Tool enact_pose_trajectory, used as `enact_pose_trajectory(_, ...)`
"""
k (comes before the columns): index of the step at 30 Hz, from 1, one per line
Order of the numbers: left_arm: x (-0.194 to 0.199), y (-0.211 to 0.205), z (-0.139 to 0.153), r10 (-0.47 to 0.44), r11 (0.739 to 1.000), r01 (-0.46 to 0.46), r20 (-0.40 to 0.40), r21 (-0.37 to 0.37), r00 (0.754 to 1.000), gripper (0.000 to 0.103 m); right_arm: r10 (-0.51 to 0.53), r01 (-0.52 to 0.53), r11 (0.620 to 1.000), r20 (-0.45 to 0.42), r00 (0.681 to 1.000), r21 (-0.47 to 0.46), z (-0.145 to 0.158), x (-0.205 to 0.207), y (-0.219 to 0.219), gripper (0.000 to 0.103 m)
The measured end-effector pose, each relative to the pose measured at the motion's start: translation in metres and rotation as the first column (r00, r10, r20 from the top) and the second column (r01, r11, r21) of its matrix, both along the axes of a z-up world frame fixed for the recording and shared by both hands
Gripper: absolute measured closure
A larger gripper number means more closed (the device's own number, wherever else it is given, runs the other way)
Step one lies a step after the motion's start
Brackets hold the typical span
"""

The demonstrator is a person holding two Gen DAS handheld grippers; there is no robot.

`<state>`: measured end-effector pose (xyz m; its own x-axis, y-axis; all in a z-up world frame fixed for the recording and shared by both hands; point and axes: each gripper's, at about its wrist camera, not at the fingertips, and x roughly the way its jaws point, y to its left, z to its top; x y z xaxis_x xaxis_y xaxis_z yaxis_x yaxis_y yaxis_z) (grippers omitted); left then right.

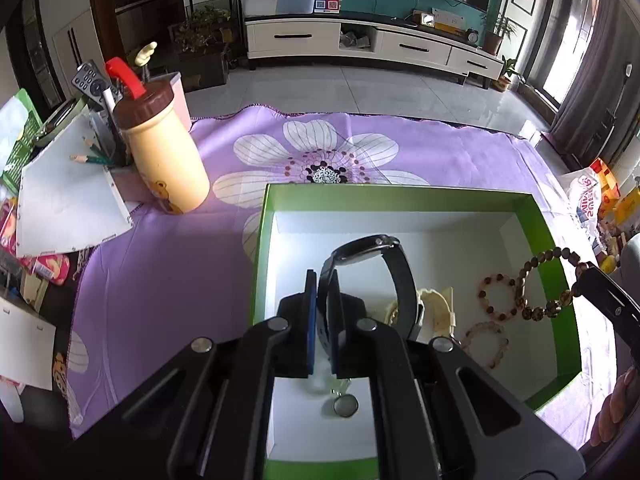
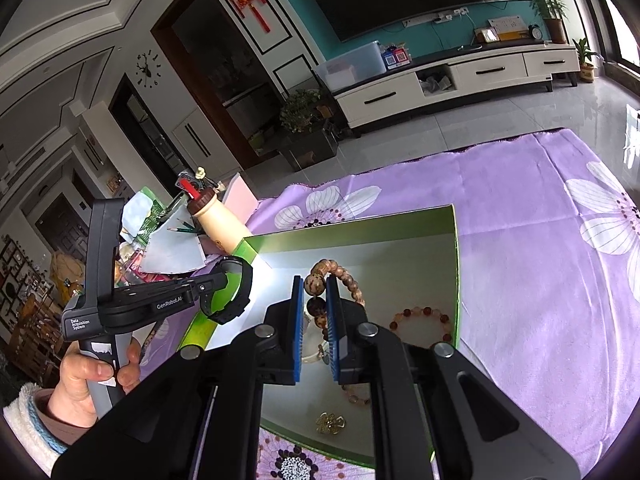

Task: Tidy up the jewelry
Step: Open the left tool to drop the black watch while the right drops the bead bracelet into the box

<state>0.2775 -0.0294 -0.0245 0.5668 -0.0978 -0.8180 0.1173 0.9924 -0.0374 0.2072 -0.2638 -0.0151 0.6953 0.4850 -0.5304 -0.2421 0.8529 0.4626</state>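
The cloth (image 1: 168, 264) over the counter looks smooth, satiny purple. The box (image 1: 400, 196) seems glossy green card outside, matt white inside. The watch (image 1: 384, 264) has a matt black strap; the bracelet (image 2: 340, 276) carries polished, wood-like beads. The fingers (image 2: 297, 320) bear ribbed blue pads.

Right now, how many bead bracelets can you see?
3. A dark brown bracelet is pinched in the right gripper over the green box. A reddish-brown bracelet and a pink bracelet lie in the box. The grippers may hide more.
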Motion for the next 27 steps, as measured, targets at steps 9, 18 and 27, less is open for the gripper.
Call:
enact_pose_trajectory(9, 0.014, -0.003, -0.014, 0.015, 1.0, -0.014, -0.042, 0.028, 0.999, 0.099, -0.01, 0.009, 1.0, -0.049, 0.999, -0.013, -0.011, 0.014, -0.001, 0.093)
enact_pose_trajectory(18, 0.027, -0.004, -0.025, 0.021, 0.999, -0.018, -0.071, 0.045, 0.997, 0.098, -0.01, 0.006, 0.999, -0.085, 0.996, -0.042, -0.019, 0.026, 0.006, 0.093)
enact_pose_trajectory(27, 0.036, -0.009, -0.035, 0.015, 0.998, -0.009, -0.101, 0.056, 0.995, 0.098, -0.013, 0.001, 0.996, -0.133, 0.991, -0.091, -0.025, 0.039, 0.018, 0.093)
